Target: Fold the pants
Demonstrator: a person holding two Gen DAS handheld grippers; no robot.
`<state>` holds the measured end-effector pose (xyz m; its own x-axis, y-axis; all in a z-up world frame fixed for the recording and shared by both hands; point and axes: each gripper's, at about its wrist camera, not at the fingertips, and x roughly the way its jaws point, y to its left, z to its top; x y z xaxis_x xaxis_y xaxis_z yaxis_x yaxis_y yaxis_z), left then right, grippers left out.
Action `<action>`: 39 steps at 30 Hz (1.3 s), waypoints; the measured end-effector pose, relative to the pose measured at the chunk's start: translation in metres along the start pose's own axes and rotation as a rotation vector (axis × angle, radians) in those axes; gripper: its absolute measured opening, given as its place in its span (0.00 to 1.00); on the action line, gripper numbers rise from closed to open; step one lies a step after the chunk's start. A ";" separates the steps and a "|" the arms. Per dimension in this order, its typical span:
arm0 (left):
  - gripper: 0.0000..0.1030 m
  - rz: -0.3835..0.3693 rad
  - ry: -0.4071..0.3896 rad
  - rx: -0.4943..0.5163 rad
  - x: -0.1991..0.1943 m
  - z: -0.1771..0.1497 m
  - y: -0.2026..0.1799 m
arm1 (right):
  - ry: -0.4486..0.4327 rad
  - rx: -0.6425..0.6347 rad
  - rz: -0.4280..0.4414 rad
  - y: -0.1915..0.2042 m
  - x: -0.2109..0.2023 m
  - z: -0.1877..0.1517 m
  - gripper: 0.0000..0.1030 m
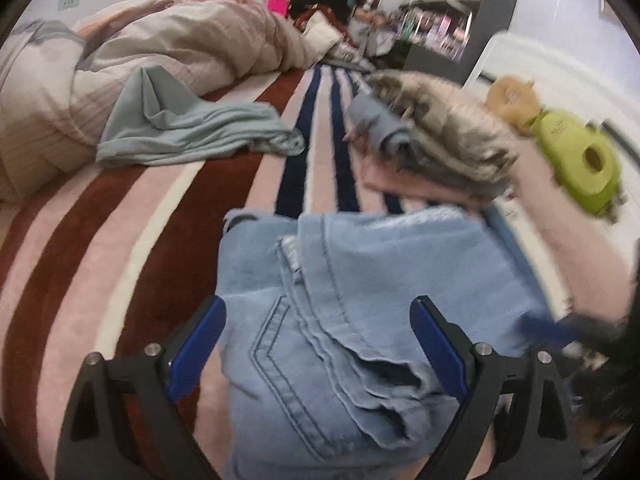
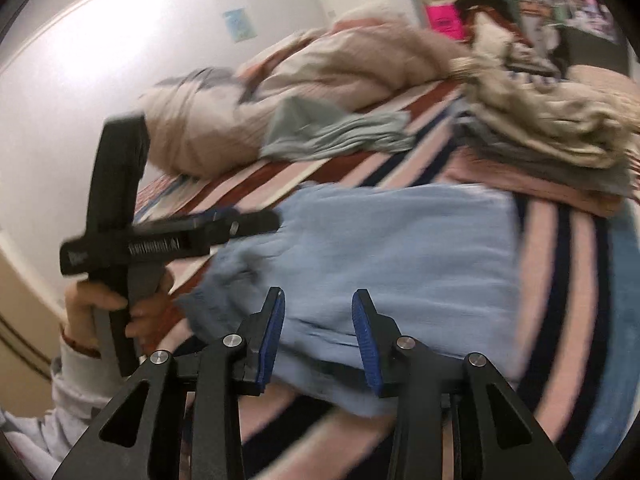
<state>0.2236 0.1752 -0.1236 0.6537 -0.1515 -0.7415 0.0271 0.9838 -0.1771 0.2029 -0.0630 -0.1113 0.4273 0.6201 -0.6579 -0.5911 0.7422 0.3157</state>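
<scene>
Light blue jeans (image 1: 360,280) lie folded into a compact block on the striped bed cover, back pocket up. My left gripper (image 1: 318,304) is open wide, one blue pad on each side of the block near its lower end, and neither pad presses the denim. In the right wrist view the same jeans (image 2: 380,248) fill the middle. My right gripper (image 2: 320,294) hovers over their near edge with its pads partly apart and nothing pinched between them. A hand (image 2: 104,308) holds the left gripper (image 2: 256,224) at the left side of the jeans.
A stack of folded clothes (image 1: 432,132) sits just beyond the jeans. A loose pale teal garment (image 1: 192,128) and a bunched duvet (image 1: 160,52) lie further back on the bed cover (image 1: 120,240). A green and tan toy (image 1: 576,156) is at the right, with shelves (image 1: 448,8) behind.
</scene>
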 end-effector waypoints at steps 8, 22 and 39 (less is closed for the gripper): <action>0.90 0.144 0.066 0.037 0.017 -0.020 0.021 | -0.049 0.171 -0.082 -0.066 -0.023 -0.004 0.32; 0.90 -0.280 0.098 -0.218 0.005 -0.037 0.089 | 0.064 0.364 0.037 -0.122 0.012 0.005 0.58; 0.56 -0.519 0.193 -0.313 0.043 -0.037 0.068 | 0.145 0.438 0.120 -0.127 0.047 -0.010 0.51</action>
<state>0.2257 0.2319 -0.1919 0.4662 -0.6442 -0.6064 0.0623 0.7076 -0.7039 0.2911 -0.1308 -0.1892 0.2550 0.6896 -0.6778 -0.2731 0.7238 0.6336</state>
